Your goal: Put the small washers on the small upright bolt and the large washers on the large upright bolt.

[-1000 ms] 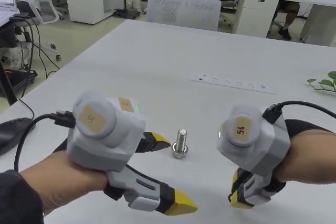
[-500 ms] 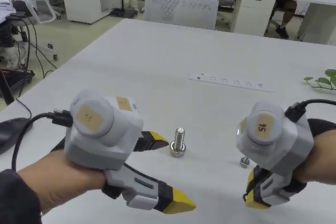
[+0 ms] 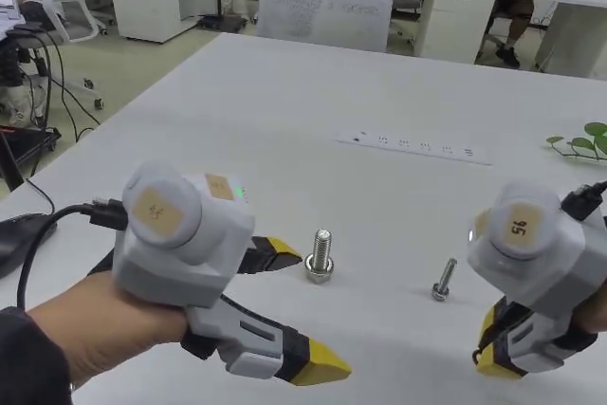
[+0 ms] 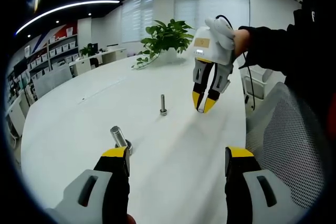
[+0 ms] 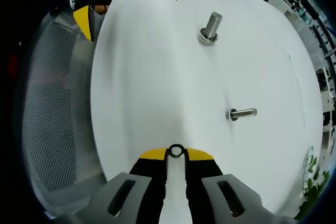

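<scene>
The right gripper (image 5: pixel 177 157) pinches a small dark metal washer (image 5: pixel 177 150) between its yellow tips — poised, I judge, for the thin silver upright bolt (image 3: pixel 443 279) to its left. The left gripper (image 4: pixel 177 153) hovers, jaws apart, beside the thick silver upright bolt (image 3: pixel 321 255).

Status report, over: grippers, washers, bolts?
Left gripper open, empty, beside large bolt. Right gripper shut on a washer, near small bolt. Both bolts upright. Nothing in the way.

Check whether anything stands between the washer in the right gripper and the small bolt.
Nothing visible does. Bare table lies between the washer pinched in the right gripper and the small bolt; the large bolt stands farther off, aside.
</scene>
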